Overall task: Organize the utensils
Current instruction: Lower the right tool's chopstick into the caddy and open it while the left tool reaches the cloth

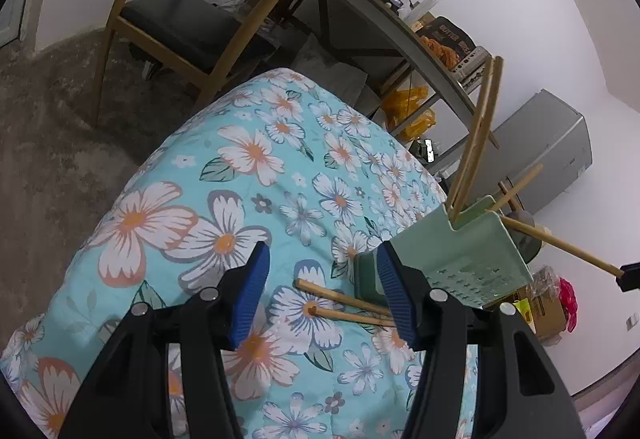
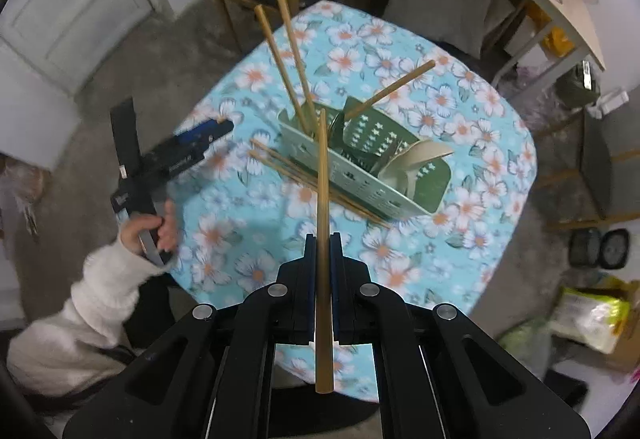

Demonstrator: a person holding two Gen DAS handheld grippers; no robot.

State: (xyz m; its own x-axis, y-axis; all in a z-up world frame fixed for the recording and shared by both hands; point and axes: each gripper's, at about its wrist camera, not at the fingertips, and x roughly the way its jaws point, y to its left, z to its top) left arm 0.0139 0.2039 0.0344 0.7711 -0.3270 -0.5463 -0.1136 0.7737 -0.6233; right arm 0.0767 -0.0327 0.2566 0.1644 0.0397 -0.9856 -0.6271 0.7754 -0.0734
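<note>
A pale green utensil caddy (image 2: pixel 372 175) stands on the floral tablecloth (image 2: pixel 460 127), with pale spoons (image 2: pixel 408 159) in one compartment. Three wooden chopsticks (image 2: pixel 288 67) lean out of its far end. My right gripper (image 2: pixel 322 243) points down from above, shut on another chopstick (image 2: pixel 322 179) whose tip reaches the caddy's rim. In the left wrist view this held chopstick (image 1: pixel 560 243) slants in from the right. Two chopsticks (image 1: pixel 344 303) lie on the cloth beside the caddy (image 1: pixel 460 251). My left gripper (image 1: pixel 324 295) hovers over them, open, nothing between its pads.
A hand in a white fluffy sleeve (image 2: pixel 148 231) holds the left gripper (image 2: pixel 200 137) at the table's left edge. A wooden chair (image 1: pixel 180 23) stands beyond the table. A cluttered desk (image 1: pixel 400 27) and a grey cabinet (image 1: pixel 552 151) are at the right. Bags (image 2: pixel 592 315) lie on the carpet.
</note>
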